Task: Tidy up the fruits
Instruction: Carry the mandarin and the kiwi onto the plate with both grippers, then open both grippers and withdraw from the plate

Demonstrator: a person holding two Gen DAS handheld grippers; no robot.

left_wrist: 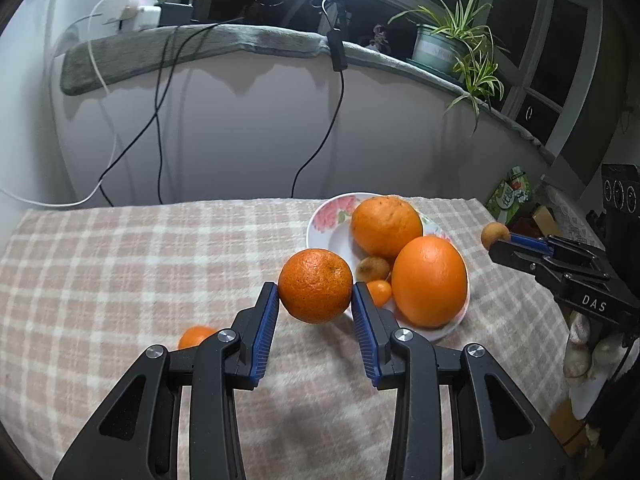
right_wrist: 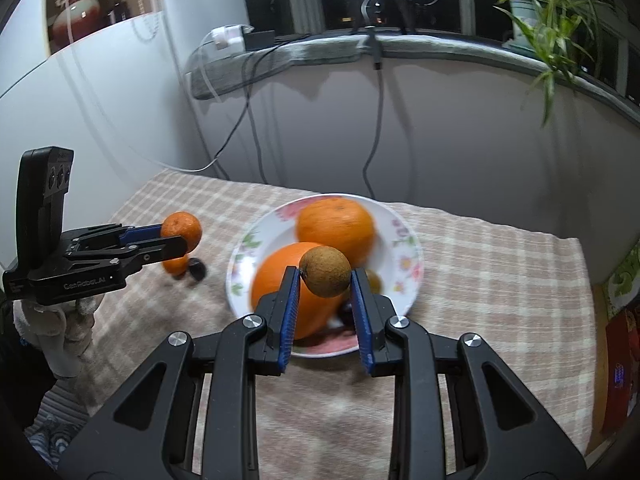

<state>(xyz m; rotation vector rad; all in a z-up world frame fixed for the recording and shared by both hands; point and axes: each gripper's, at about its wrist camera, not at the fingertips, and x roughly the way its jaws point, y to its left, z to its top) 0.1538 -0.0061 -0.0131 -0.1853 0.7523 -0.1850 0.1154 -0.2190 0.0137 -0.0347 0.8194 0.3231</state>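
My left gripper (left_wrist: 315, 290) is shut on a speckled mandarin (left_wrist: 315, 286) and holds it above the checked cloth, just left of a flowered white plate (left_wrist: 320, 224). The plate holds two big oranges (left_wrist: 386, 226) (left_wrist: 430, 282), a brown longan (left_wrist: 372, 268) and a small kumquat (left_wrist: 379, 292). My right gripper (right_wrist: 325, 276) is shut on a brown longan (right_wrist: 325, 272) above the plate's (right_wrist: 404, 240) near side. From the right wrist view, the left gripper (right_wrist: 176, 240) holds the mandarin (right_wrist: 182, 230) left of the plate. A small orange fruit (left_wrist: 196, 336) lies on the cloth.
The checked cloth (left_wrist: 120, 260) covers the table. A second small orange fruit (right_wrist: 175, 266) and a dark round thing (right_wrist: 197, 269) lie on the cloth under the left gripper. Cables hang down the wall behind. A potted plant (left_wrist: 440, 46) stands on the sill. Boxes (left_wrist: 512, 196) sit beyond the table's right edge.
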